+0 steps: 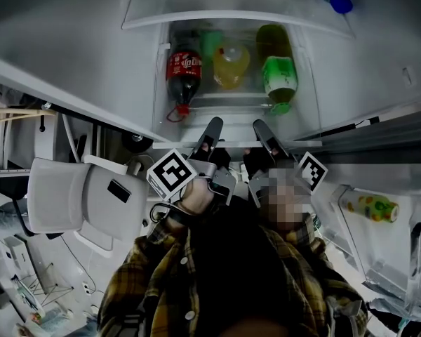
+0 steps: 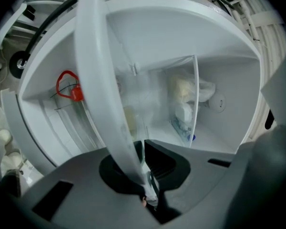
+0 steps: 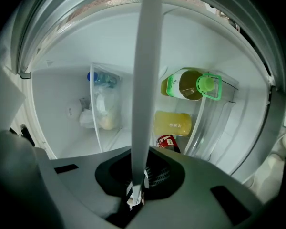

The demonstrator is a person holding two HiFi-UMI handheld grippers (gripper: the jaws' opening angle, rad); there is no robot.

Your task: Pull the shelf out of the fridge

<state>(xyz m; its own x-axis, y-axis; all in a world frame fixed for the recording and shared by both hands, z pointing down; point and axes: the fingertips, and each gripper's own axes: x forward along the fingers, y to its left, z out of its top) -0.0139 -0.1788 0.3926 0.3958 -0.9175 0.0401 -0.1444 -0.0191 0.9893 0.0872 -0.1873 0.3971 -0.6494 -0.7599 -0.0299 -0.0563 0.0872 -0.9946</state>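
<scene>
White front rim of the shelf (image 3: pixel 145 70) crosses frame centre, pinched by the closed fingers of the left gripper (image 1: pixel 214 123) and right gripper (image 1: pixel 261 125). The shelf apparently sits largely inside the fridge (image 1: pixel 379 62); most of the withdrawal remains.

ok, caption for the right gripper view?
Right gripper shut on the fridge shelf's front edge, three bottles behind it.

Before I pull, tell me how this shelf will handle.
Likely stiff: the shelf shows a straight edge clamped in the left gripper and right gripper. That smooth, thin edge may slip. It looks wide, so uneven pulling could jam it.
</scene>
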